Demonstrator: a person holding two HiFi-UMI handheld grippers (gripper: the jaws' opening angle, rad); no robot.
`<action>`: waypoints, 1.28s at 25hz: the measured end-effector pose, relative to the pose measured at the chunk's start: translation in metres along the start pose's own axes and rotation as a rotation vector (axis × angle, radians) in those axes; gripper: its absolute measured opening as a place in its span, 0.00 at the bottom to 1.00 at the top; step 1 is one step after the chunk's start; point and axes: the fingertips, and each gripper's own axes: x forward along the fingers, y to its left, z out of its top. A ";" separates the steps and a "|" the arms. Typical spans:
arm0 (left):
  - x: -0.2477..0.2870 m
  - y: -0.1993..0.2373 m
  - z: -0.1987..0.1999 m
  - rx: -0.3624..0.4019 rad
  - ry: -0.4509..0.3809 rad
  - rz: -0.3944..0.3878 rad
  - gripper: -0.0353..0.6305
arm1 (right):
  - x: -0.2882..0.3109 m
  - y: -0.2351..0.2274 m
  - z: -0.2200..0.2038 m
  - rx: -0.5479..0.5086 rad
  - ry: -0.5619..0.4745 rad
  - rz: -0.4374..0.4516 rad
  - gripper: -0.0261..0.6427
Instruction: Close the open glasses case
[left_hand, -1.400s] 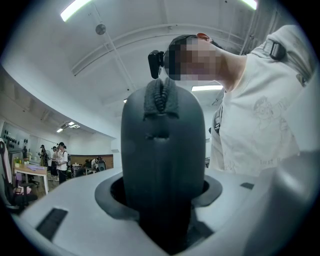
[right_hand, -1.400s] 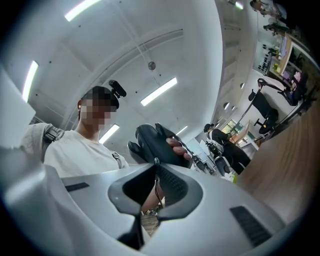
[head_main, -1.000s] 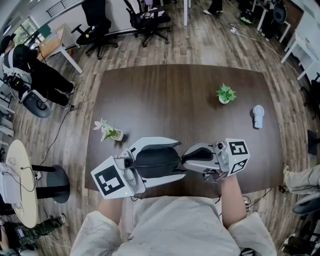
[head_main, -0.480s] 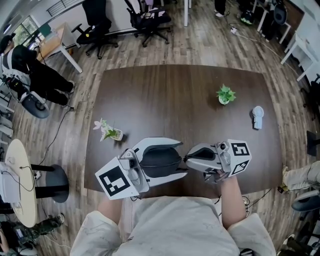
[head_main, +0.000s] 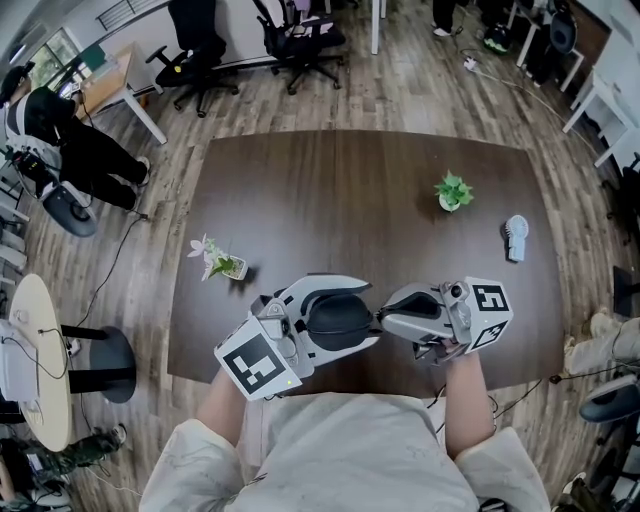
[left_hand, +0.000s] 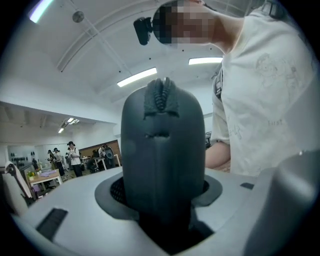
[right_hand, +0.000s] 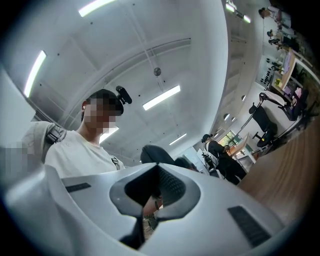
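Note:
A dark grey zip glasses case hangs over the table's near edge, clamped across its middle by my left gripper. In the left gripper view the case fills the space between the jaws, end on, with zipper teeth running over its top. My right gripper points left, its tips at the case's right end. In the right gripper view its jaws are shut, with the dark case just beyond them. Whether anything thin is pinched there is hidden.
The dark wooden table carries a small green potted plant, a flowering plant in a pot and a small white device. Office chairs stand beyond it. A person and a round white table are at the left.
My left gripper has shifted right and sunk a little with the case in it, turning slightly. The right gripper has stayed almost where it was, at the case's right end.

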 end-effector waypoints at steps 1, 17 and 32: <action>0.003 0.000 -0.005 0.011 0.014 0.005 0.43 | 0.000 0.001 0.003 -0.010 -0.001 -0.002 0.04; 0.019 0.016 -0.097 0.034 0.354 0.070 0.43 | 0.017 -0.012 0.004 -0.173 0.145 -0.224 0.04; 0.008 0.041 -0.106 0.032 0.433 0.219 0.44 | -0.018 -0.039 0.013 -0.175 0.081 -0.380 0.04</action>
